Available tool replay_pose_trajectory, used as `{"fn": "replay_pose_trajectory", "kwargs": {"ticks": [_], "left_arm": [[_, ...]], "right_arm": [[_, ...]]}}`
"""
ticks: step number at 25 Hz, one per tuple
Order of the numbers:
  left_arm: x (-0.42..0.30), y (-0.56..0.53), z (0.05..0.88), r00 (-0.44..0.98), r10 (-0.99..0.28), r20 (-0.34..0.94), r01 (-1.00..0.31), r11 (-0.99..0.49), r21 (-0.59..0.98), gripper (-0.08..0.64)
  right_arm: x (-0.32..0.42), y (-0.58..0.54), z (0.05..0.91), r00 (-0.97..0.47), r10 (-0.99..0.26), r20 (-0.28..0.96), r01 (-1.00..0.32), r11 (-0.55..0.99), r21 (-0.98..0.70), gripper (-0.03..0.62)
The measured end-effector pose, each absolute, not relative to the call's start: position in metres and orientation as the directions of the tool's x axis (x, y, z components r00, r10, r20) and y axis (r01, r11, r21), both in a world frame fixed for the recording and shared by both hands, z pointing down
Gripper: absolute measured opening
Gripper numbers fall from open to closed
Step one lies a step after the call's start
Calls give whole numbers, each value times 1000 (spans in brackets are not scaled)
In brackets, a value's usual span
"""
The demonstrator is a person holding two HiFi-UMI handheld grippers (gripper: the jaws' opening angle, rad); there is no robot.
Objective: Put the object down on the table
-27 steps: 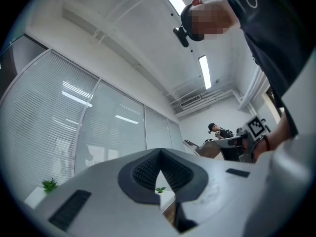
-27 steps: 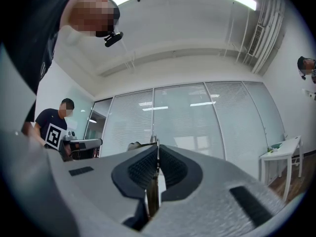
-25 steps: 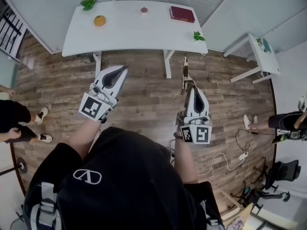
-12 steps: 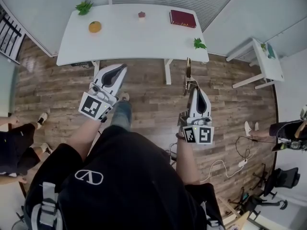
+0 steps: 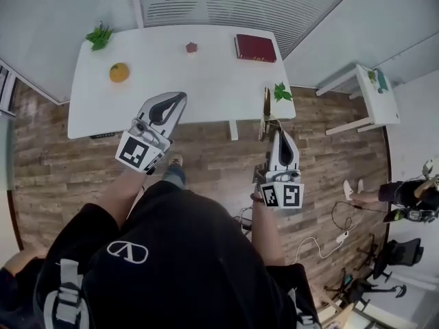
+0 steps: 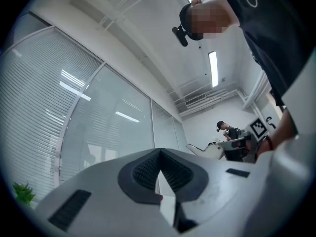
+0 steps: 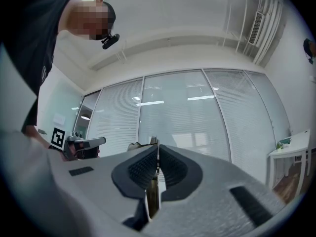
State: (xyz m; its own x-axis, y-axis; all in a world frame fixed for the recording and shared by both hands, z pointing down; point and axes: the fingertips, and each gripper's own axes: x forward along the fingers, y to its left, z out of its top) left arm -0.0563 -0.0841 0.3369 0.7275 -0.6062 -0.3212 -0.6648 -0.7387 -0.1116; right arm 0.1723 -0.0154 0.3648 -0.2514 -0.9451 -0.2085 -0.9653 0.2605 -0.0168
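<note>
Tabletop first, in the head view: the white table (image 5: pixel 164 81) carries a green sprig (image 5: pixel 99 35) at its far left corner, an orange fruit (image 5: pixel 119 72) nearer me, a small dark red thing (image 5: pixel 191 47) in the middle, a red book (image 5: pixel 255 47) towards the right and a green leaf (image 5: pixel 281 92) at the near right corner. My left gripper (image 5: pixel 180 99) points at the table's near edge. My right gripper (image 5: pixel 275 133) hangs over the wooden floor (image 5: pixel 206 156), and the thin brass-coloured object (image 5: pixel 266 107) stands up out of its tips, its top end showing just beside the leaf. A smaller white side table (image 5: pixel 374 91) stands well apart to the right.

In the left gripper view, my left gripper (image 6: pixel 159 152) has its two ribbed fingers (image 6: pixel 143 171) pressed tip to tip, with nothing between them. Glass partition walls and ceiling lights fill the background.

In the right gripper view, my right gripper (image 7: pixel 157 151) is clamped on the thin brass-coloured object (image 7: pixel 152 199). It is a flat strip seen edge-on, running up between the pads and just clearing their tips. Window blinds (image 7: pixel 187 122) lie behind.
</note>
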Motion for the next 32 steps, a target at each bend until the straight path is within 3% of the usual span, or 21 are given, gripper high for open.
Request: {"fn": "replay_pose_trajectory", "kwargs": {"ticks": [9, 20, 27, 32], "left_arm": [[-56, -217, 335, 765, -558, -322, -612, -785, -94, 5], [-40, -279, 354, 754, -593, -281, -631, -774, -60, 5], [-29, -282, 351, 730, -628, -268, -664, -745, -63, 5], [-31, -277, 372, 740, -648, -182, -668, -739, -84, 5]], "right_arm": [[156, -142, 365, -230, -953, -195, -970, 241, -32, 11], [162, -224, 399, -278, -955, -101, -960, 279, 9, 11], [156, -270, 473, -342, -928, 149, -862, 373, 344, 11], [142, -309, 551, -374, -878, 300, -725, 478, 496, 11]]}}
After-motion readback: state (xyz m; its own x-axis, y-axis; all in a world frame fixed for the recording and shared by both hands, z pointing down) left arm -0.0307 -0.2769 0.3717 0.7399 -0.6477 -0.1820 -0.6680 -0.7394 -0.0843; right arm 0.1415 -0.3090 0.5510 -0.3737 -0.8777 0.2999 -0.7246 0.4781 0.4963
